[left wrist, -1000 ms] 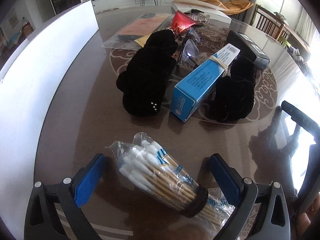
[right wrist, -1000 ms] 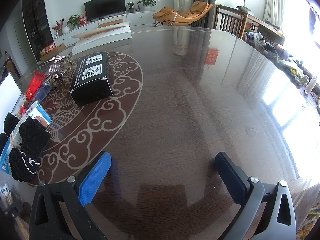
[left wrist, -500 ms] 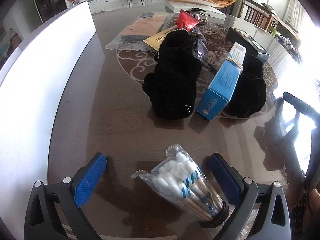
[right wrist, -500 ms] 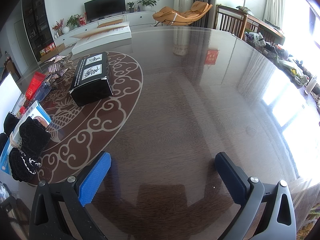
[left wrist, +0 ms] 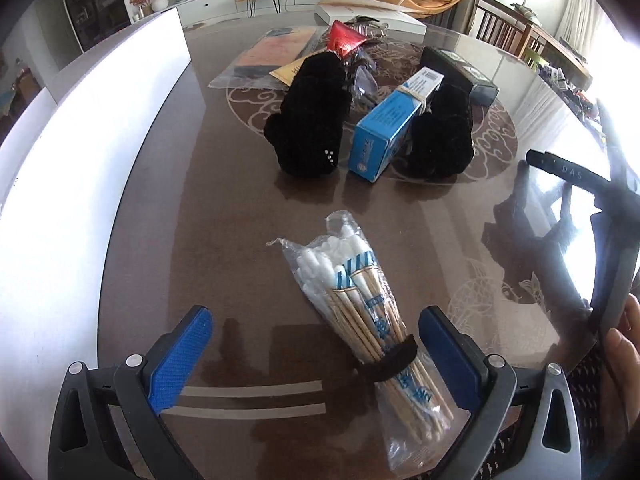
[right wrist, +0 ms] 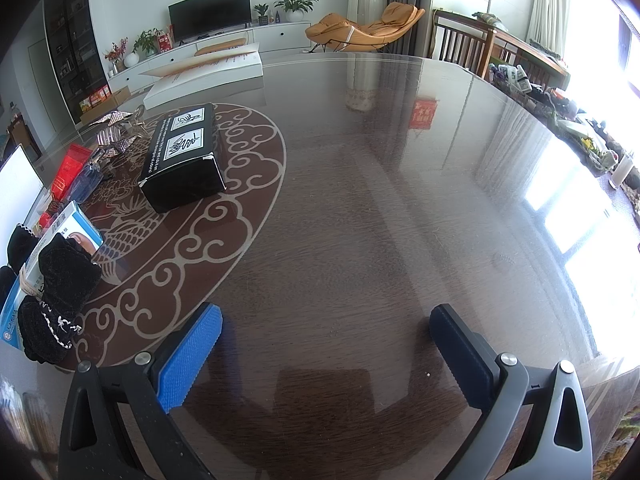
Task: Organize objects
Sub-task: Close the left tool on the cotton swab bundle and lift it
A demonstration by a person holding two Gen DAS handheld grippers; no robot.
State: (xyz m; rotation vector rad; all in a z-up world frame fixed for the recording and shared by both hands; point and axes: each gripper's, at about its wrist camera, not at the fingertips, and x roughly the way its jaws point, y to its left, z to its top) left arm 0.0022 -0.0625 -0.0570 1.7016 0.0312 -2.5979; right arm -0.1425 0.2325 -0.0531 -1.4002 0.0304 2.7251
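left wrist view shows the left gripper [left wrist: 314, 336] with its jaws wide apart over the bag of cotton swabs [left wrist: 362, 326] on the brown table [left wrist: 224, 220] – the bag lies close to the right finger – while the right gripper [right wrist: 326, 340] hangs open too, over bare table.

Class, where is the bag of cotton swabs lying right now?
In the left wrist view, the bag of cotton swabs lies on the table, right of centre, its banded end beside the left hand-held gripper's right finger, nearer than the blue box.

swabs bag [left wrist: 362, 308] before box [left wrist: 394, 122] | gloves [left wrist: 310, 114] flank box
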